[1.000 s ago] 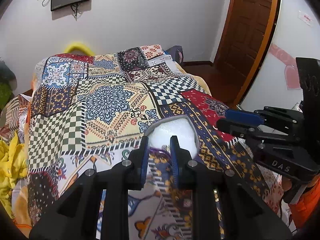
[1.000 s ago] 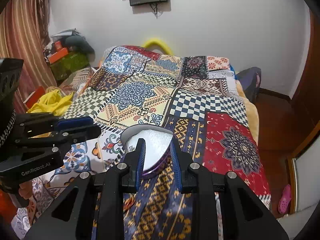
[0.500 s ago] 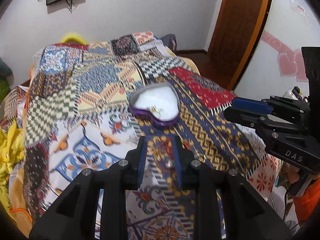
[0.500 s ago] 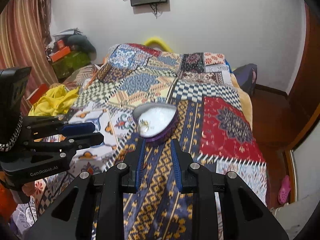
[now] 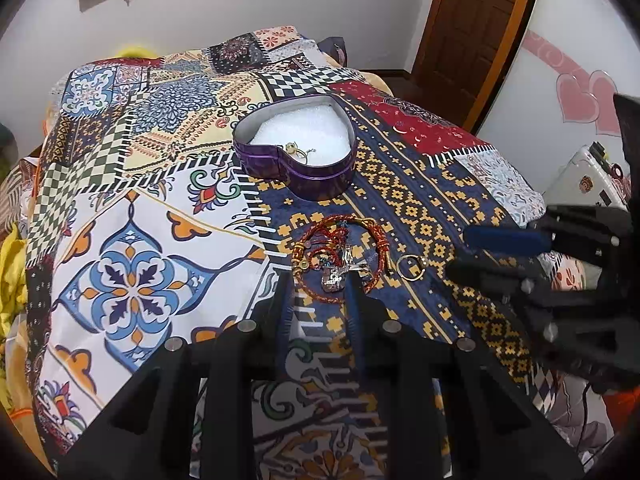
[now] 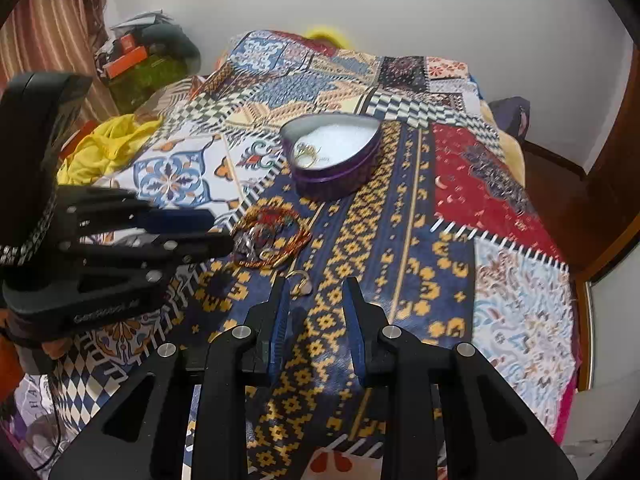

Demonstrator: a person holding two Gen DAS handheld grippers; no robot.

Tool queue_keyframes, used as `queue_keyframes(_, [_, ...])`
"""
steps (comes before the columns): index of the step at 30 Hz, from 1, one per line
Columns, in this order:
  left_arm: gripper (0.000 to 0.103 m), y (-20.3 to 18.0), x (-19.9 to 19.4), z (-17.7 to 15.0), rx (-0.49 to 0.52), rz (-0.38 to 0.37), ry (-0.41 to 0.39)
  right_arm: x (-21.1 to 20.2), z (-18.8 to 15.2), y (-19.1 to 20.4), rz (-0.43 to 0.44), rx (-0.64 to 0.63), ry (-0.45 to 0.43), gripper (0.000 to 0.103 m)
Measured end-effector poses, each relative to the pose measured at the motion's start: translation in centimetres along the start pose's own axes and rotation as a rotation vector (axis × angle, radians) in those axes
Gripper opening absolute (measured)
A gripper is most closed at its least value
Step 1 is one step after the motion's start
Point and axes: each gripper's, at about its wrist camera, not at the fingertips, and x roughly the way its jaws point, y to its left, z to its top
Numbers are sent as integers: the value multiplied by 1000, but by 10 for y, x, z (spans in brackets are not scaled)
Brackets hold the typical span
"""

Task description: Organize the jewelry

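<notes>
Left wrist view, bottom ctr: left tool w/ fingers parted a moderate way, nothing between them, tips just short of a tangle of red/gold bracelets w/ a silvery pendant in the middle, lying on the blue-and-gold strip of the bed. Just right of the tangle, a gold ring, apart from it. Right edge of that frame: right tool seen side-on, blurred, low over the bed near the ring. Farther up, ctr frame: purple heart box, lid off, white lining, 2 small rings inside near its front wall. Box is well apart from the bracelets. Beyond: patchwork spread runs to the white wall; door upper right, pink hearts on the wall at right. Right wrist view, bottom ctr: right tool also parted moderately, holding nothing; ring sits just left of the gap by the left finger tip. Left of frame, mid-height: left tool side-on, tips at the bracelets. Above ctr: box w/ rings in its left lobe. Far upper left: yellow cloth, curtain, clutter in the corner.
</notes>
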Motion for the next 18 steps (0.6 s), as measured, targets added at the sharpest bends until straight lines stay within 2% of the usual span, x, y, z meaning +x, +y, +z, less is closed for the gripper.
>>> queue_keyframes(6, [21, -1, 12, 3, 5, -19, 6, 14, -5, 4, 17, -14, 34, 25])
queue_keyframes(14, [20, 6, 17, -1, -30, -59, 0, 22, -1, 8, 21, -35, 6, 25])
queue_keyframes(16, [12, 8, 18, -1, -42, -67, -1, 24, -1, 10, 14, -45, -7, 25])
queue_keyframes(18, [11, 10, 18, 0, -49, -76, -2, 25, -1, 12, 8, -54, -11, 25])
